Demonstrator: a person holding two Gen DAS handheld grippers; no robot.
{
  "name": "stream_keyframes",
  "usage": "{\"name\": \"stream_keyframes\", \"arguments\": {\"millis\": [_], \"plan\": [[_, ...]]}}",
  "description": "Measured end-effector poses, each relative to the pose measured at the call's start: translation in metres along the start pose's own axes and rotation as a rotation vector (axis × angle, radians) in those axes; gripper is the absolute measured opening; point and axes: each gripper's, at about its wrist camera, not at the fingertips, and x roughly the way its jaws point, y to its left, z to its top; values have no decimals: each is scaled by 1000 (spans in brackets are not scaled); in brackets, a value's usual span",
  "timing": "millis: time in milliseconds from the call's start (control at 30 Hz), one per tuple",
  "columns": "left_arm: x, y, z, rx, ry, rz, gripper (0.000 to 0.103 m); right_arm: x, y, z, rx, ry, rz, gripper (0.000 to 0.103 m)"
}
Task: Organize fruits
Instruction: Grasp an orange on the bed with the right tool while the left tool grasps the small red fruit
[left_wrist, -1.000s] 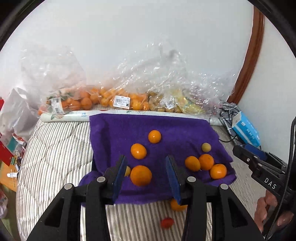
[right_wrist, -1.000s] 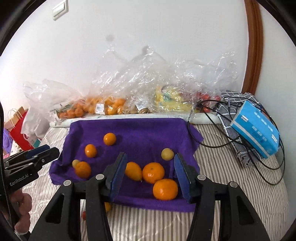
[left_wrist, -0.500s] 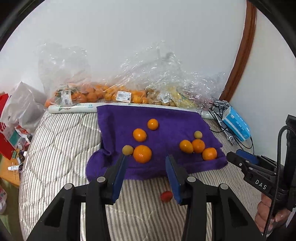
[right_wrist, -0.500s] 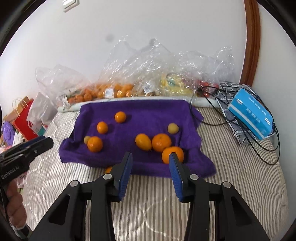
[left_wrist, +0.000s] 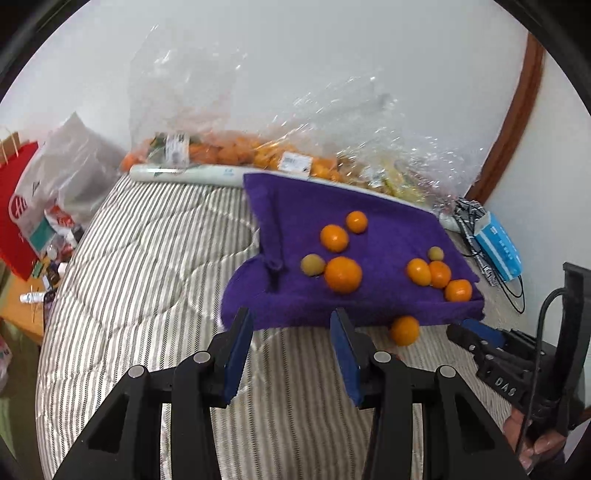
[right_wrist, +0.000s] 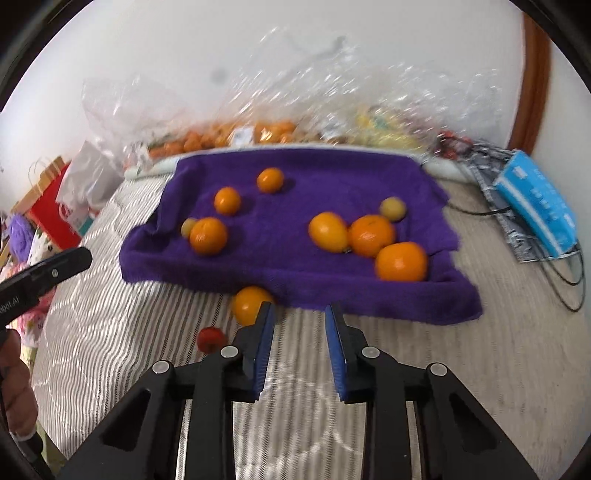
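A purple towel (left_wrist: 369, 295) (right_wrist: 295, 206) lies on the striped bed with several oranges and two small yellow-green fruits on it. One orange (left_wrist: 405, 330) (right_wrist: 249, 305) lies on the bedcover just off the towel's front edge. A small red fruit (right_wrist: 210, 339) lies near it. My left gripper (left_wrist: 291, 328) is open and empty, in front of the towel's front left edge. My right gripper (right_wrist: 299, 317) is open and empty, just right of the loose orange. Each gripper shows at the edge of the other's view.
Clear plastic bags of oranges (left_wrist: 229, 153) and other fruit line the wall behind the towel. A blue tissue pack (right_wrist: 535, 201) and black cables (right_wrist: 569, 280) lie at the right. Red and white shopping bags (left_wrist: 33, 206) stand left of the bed.
Both grippers have pulled back from over the towel toward the near side of the bed. The left gripper has also swung left. The right jaws have narrowed but stay open.
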Motion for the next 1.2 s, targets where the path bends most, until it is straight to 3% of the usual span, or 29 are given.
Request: {"name": "stream_keyframes", "arguments": {"millis": [333, 467, 667, 867, 1200], "plan": [[14, 23, -5, 0, 37, -23, 41, 43, 26, 0, -35, 45, 63, 33], [19, 27, -5, -11, 46, -37, 41, 52, 35, 1, -68, 55, 28, 34], [25, 26, -7, -11, 64, -31, 41, 64, 35, 1, -63, 82, 43, 34], [29, 12, -13, 1, 90, -24, 41, 47, 24, 1, -43, 44, 62, 34], [48, -25, -36, 25, 180, -50, 41, 24, -21, -24, -13, 15, 14, 34]]}}
